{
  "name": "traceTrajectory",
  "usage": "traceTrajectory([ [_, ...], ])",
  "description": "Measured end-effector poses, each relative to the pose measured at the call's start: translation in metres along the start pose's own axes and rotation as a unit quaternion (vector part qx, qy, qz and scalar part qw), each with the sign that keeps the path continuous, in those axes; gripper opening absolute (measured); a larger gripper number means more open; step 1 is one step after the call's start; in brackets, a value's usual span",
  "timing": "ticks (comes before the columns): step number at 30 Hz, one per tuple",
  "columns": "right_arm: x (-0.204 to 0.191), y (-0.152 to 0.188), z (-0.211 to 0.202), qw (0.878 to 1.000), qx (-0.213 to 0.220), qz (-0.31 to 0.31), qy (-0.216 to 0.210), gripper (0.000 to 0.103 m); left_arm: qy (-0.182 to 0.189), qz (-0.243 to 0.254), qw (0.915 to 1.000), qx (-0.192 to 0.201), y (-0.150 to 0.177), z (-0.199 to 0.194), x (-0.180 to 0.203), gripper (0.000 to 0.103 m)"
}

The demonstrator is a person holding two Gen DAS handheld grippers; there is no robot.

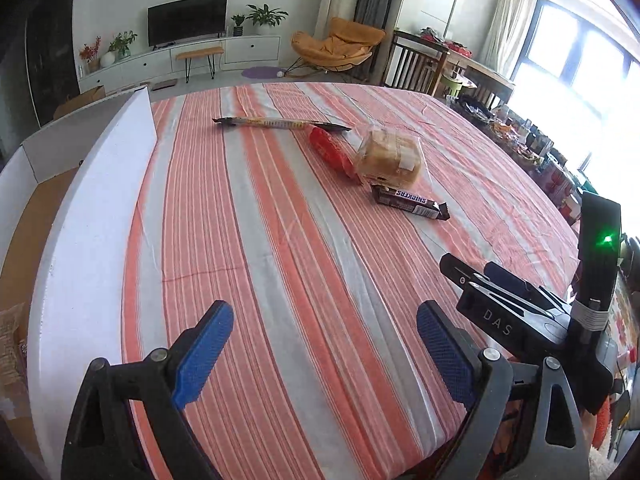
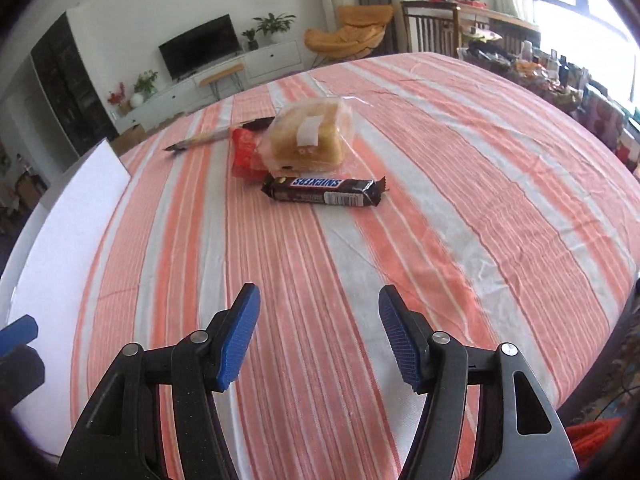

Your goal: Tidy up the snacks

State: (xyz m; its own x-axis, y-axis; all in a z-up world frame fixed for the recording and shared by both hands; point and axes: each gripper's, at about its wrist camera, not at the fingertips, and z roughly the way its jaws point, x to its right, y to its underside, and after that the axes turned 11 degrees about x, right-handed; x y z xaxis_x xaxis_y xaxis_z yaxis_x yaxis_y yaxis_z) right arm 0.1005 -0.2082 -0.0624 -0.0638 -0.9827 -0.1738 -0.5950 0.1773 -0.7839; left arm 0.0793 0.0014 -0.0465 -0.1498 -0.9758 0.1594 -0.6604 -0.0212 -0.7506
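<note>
My left claw [image 1: 325, 354] hangs over the near edge of the table [image 1: 280, 260], jaws apart, gripping nothing. My right claw [image 2: 319, 334] likewise: jaws apart, nothing gripped.

Only the left view shows the right claw's body and the inside of the white box [image 1: 96, 208] at the table's left edge. Only the right view shows the Snickers [image 2: 325, 191] label side-on.

Count: four snacks, grouped mid-table toward the far edge. One Snickers, nearest me. One bagged bread [image 2: 308, 140] just beyond it. One red packet [image 2: 245, 152] touching the bread's left. One long stick pack [image 1: 280, 123] farthest.
</note>
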Motion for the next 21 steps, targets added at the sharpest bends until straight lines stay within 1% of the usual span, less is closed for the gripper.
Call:
traceTrajectory([
  [4, -0.002, 0.001, 0.012, 1.0, -0.019, -0.003, 0.015, 0.069, -0.034, -0.003, 0.9994, 0.001, 0.003, 0.033, -0.002, 0.093],
  [11, -0.002, 0.008, 0.026, 0.998, -0.04, -0.015, 0.034, 0.069, -0.071, -0.008, 0.997, -0.028, 0.017, 0.088, -0.023, 0.093],
  [12, 0.0, 0.01, 0.026, 0.998, -0.043, -0.014, 0.035, 0.069, -0.081, 0.001, 0.9965, -0.017, 0.018, 0.089, -0.023, 0.093],
  [14, 0.001, 0.011, 0.028, 0.998, -0.048, -0.01, 0.036, 0.069, -0.09, 0.008, 0.9957, -0.016, 0.02, 0.091, -0.024, 0.093],
  [16, 0.003, 0.012, 0.03, 0.998, -0.054, -0.005, 0.036, 0.069, -0.092, 0.013, 0.9956, -0.012, 0.021, 0.091, -0.023, 0.094],
  [18, 0.004, 0.012, 0.032, 0.998, -0.057, -0.002, 0.038, 0.07, -0.089, 0.017, 0.9957, -0.017, 0.022, 0.092, -0.023, 0.1],
  [19, 0.003, 0.012, 0.032, 0.998, -0.058, -0.003, 0.037, 0.072, -0.089, 0.019, 0.9957, -0.019, 0.021, 0.093, -0.023, 0.103],
  [21, -0.001, 0.013, 0.032, 0.997, -0.059, -0.012, 0.041, 0.073, -0.088, 0.02, 0.9957, -0.02, 0.02, 0.093, -0.023, 0.103],
])
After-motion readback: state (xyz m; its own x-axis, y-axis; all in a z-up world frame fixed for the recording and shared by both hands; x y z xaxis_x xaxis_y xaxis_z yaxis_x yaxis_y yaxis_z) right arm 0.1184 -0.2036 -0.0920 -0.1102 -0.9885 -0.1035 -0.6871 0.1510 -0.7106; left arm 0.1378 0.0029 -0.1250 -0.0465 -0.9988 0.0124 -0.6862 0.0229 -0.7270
